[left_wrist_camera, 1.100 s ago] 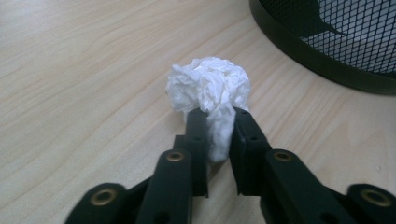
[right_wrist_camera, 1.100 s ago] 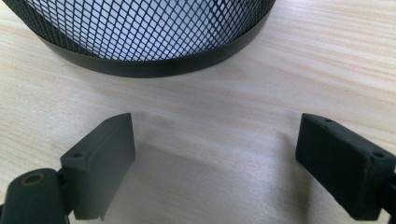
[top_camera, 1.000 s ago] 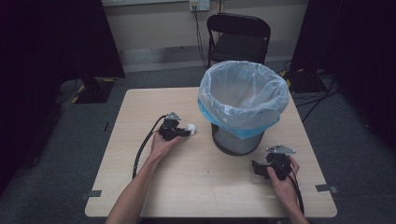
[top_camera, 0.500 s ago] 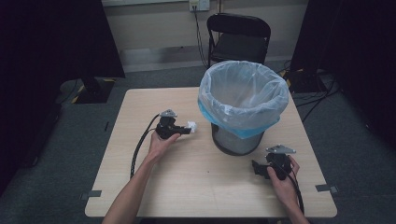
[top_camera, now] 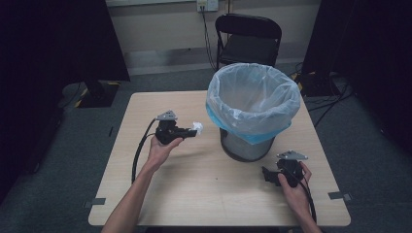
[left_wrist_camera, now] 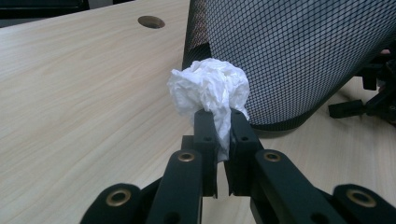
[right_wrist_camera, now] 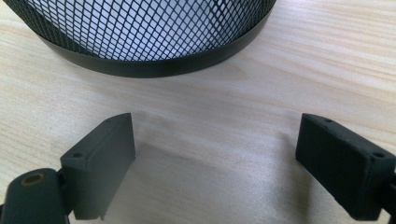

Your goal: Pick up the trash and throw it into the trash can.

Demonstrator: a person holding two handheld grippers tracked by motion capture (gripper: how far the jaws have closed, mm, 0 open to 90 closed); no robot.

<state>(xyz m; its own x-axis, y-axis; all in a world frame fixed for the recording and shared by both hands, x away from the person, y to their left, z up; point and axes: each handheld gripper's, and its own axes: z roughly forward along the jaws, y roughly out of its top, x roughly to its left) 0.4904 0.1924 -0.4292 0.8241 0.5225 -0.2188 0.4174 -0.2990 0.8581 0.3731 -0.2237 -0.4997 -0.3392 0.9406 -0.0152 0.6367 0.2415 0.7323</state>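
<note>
Pale wood table (top_camera: 204, 194), dark room, folding chair (top_camera: 248, 41) behind. No writing legible anywhere. Left of the bin (top_camera: 250, 114): left gripper (top_camera: 192, 132), raised off the table, jaws clenched on a crumpled white tissue wad (left_wrist_camera: 210, 91), wad just beside the bin's mesh wall. Bin lined with clear-blue bag. Right-front of bin: right gripper (top_camera: 266, 175), jaws spread wide, holding nothing, low over the table.

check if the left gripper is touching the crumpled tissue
Touching. The left gripper view shows the left gripper with jaws shut on the crumpled tissue.
</note>
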